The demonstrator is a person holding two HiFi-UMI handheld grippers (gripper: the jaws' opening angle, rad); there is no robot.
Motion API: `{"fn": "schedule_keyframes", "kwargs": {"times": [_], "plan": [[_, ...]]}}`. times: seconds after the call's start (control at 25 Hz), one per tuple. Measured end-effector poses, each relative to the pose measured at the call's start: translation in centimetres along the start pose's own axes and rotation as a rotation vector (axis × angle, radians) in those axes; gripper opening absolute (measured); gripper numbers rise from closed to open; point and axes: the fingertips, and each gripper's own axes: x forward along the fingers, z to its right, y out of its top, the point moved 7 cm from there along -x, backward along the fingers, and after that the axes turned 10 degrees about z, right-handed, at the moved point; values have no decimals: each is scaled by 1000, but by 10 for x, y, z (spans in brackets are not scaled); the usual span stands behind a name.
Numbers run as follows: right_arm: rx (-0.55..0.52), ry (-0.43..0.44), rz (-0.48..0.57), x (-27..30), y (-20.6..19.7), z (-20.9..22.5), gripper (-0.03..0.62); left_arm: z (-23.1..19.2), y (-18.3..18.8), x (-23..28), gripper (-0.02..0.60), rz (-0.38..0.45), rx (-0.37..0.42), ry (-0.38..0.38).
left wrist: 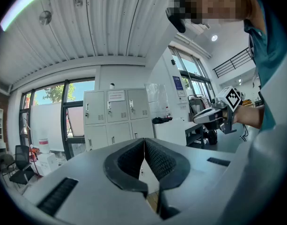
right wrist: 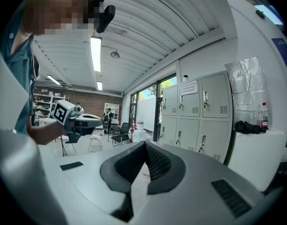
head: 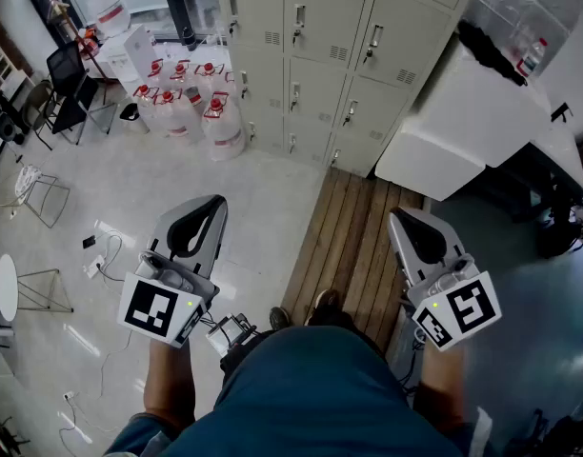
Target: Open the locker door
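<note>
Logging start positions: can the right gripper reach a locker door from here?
Probably not yet: the right gripper, shut and empty, hangs well short of the lockers, with wooden floor between. Nothing blocks the way.

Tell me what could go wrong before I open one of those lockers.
The left gripper and right gripper are both shut. Reaching a small locker handle that way may only knock it. The water jugs stand beside the lockers, so a step there could bump them. Loose floor cables could trip you.
</note>
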Motion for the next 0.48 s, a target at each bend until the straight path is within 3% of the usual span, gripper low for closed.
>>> {"fn": "schedule_keyframes", "kwargs": {"times": [0.48], "plan": [[1,-9,-10,8,-2,-16,35,-11,-5,-14,17,-8,-12,-1]]}}
